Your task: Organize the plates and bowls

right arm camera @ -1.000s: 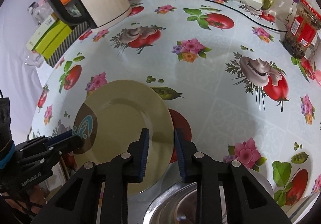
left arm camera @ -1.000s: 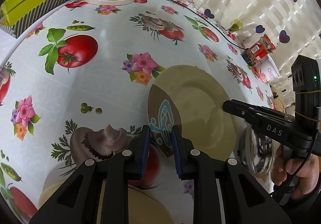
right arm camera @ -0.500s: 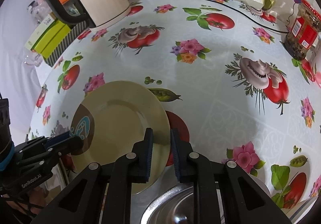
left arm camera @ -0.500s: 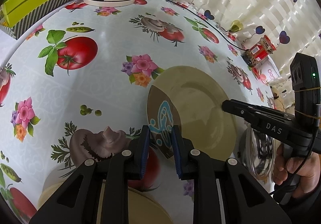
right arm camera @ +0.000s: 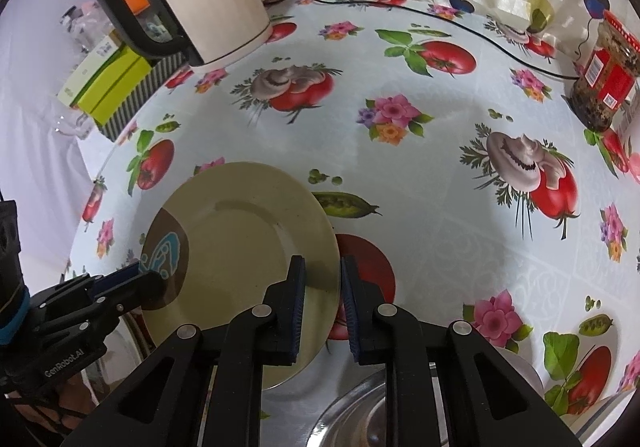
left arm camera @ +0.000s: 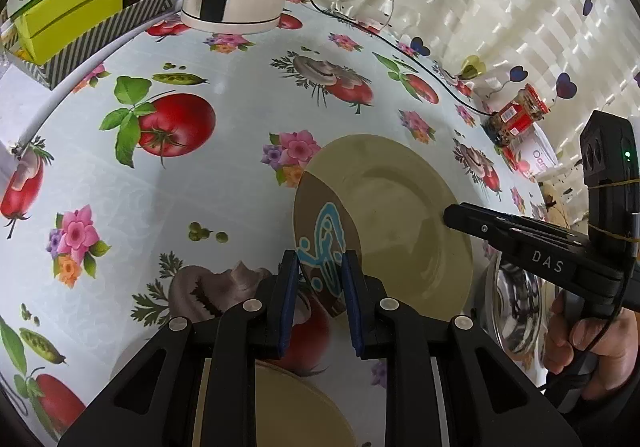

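A beige plate [left arm camera: 400,223] with a brown patch and a blue motif on one side hangs just above the flowered tablecloth [left arm camera: 224,175], held from both sides. My left gripper [left arm camera: 320,271] is shut on the rim at the brown patch. The opposite rim sits between the pads of my right gripper [right arm camera: 322,267], which is shut on it. In the right wrist view the plate [right arm camera: 240,231] covers part of a printed tomato, and the left gripper [right arm camera: 152,279] clamps its near-left edge. The left wrist view shows the right gripper [left arm camera: 450,215] reaching in from the right, held by a hand [left arm camera: 588,343].
A second beige plate [left arm camera: 288,403] lies under the left gripper. A steel bowl [right arm camera: 360,415] stands near the front edge. At the back are a white kettle [right arm camera: 208,7], its cable [right arm camera: 500,47], a green box [left arm camera: 68,15] and a jar [right arm camera: 604,75].
The right gripper's jaws have narrowed onto the plate's rim. The plate and the left gripper have hardly moved.
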`<control>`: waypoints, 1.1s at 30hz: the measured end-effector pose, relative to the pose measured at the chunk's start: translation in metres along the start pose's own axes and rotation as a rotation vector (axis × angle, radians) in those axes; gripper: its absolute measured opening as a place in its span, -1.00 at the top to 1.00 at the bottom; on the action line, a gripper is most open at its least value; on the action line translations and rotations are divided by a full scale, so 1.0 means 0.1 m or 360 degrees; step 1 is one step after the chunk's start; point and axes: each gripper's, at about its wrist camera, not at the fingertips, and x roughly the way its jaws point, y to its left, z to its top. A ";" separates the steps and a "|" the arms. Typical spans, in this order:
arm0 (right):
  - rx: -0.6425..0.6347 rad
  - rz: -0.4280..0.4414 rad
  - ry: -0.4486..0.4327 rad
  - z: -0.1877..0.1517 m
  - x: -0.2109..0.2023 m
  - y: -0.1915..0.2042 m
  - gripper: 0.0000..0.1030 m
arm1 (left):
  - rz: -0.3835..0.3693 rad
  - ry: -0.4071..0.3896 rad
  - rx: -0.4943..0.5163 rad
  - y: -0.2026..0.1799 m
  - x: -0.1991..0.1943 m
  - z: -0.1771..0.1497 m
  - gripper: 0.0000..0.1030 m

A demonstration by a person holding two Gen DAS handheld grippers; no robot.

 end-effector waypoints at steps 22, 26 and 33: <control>-0.0008 0.0013 -0.0029 -0.13 -0.17 0.20 0.65 | 0.0025 -0.0023 -0.0006 0.03 -0.23 -0.11 0.57; -0.0013 0.0018 -0.0037 -0.17 -0.22 0.26 0.65 | 0.0034 -0.0031 -0.0008 0.06 -0.29 -0.15 0.57; -0.0023 0.0031 -0.0042 -0.25 -0.28 0.36 0.65 | 0.0050 -0.0043 -0.0010 0.11 -0.42 -0.24 0.57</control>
